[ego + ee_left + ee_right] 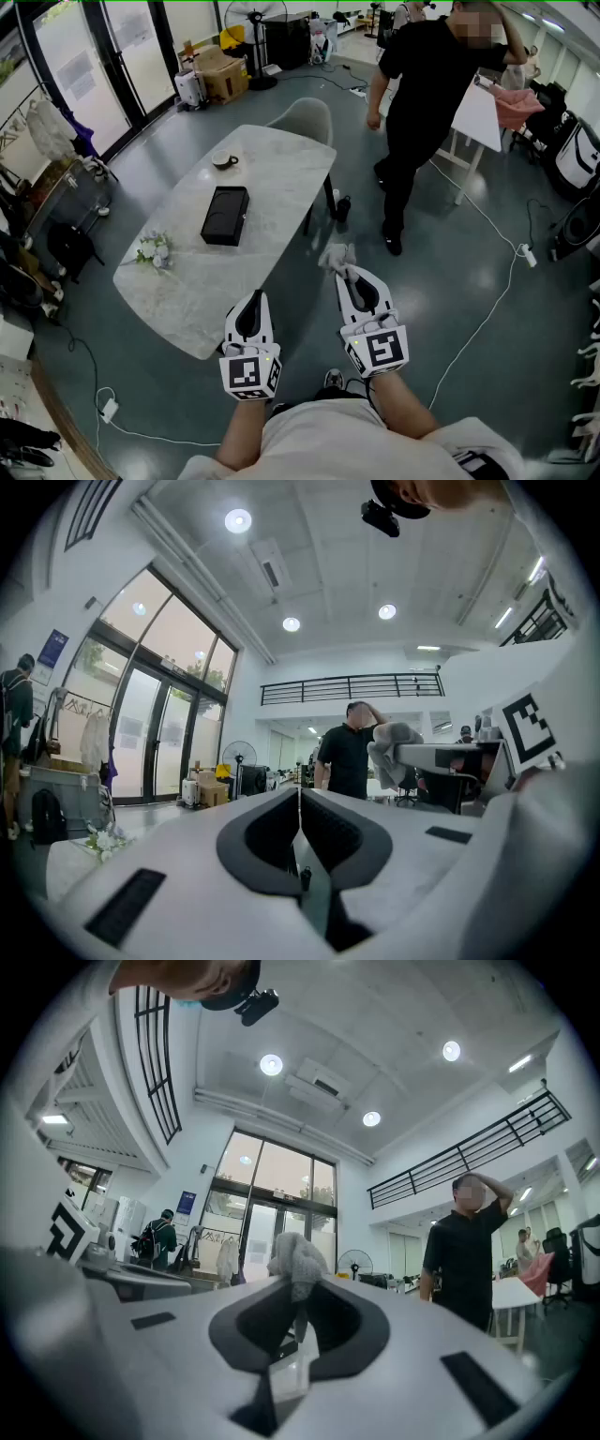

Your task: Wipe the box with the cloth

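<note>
A black box lies flat on the white marble table, near its middle. My right gripper is shut on a grey cloth, whose bunched end sticks up past the jaw tips. It hangs off the table's near right edge, well short of the box. My left gripper is shut with nothing in it, over the table's near corner; its jaws meet in a thin line. The cloth also shows in the left gripper view.
A small bowl and a flower bunch sit on the table. A grey chair stands at its far side. A person in black stands to the right, by a white desk. Cables run over the floor.
</note>
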`<state>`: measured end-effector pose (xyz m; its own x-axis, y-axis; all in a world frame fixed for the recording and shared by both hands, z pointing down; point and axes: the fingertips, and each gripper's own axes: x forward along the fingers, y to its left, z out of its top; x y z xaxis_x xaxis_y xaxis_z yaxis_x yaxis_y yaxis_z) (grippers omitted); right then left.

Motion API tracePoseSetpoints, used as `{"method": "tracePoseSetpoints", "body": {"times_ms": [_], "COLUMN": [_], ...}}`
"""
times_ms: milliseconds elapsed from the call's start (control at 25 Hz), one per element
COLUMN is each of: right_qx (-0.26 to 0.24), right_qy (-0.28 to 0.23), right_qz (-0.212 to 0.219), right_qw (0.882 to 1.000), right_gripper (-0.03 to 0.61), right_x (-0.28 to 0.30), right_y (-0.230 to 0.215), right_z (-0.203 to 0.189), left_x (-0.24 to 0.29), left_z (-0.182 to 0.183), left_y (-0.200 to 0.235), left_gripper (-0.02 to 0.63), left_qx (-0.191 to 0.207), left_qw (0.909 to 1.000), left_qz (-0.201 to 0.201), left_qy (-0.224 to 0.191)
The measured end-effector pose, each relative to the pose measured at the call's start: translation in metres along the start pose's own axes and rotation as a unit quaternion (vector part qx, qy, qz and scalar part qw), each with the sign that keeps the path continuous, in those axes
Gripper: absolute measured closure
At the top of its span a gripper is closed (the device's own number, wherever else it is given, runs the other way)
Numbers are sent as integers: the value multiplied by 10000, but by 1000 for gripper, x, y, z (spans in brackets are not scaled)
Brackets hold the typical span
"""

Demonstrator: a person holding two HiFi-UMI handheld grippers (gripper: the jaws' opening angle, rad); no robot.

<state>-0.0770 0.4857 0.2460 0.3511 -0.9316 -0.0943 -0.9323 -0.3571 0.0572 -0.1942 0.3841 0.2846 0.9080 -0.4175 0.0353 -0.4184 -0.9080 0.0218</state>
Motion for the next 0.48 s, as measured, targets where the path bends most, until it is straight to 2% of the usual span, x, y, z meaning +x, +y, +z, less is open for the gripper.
{"method": "tracePoseSetpoints", "body": {"times_ms": [280, 480], "right_qx": [32, 235], "right_qy": [-11, 67], "right_qz": [425, 598], "right_qw": [9991, 9979], "right_gripper": [531, 531], "right_x": [-7, 3], "right_y": [-19, -28], "right_z": [-9, -21], "left_x": [22, 38], "left_z": [-8, -18], "left_y": [-35, -40], "left_gripper": [584, 584], "left_qx": [-74, -121], "left_qw": [10000, 9996], "left_qz": [63, 64], "left_qy": [20, 234]}}
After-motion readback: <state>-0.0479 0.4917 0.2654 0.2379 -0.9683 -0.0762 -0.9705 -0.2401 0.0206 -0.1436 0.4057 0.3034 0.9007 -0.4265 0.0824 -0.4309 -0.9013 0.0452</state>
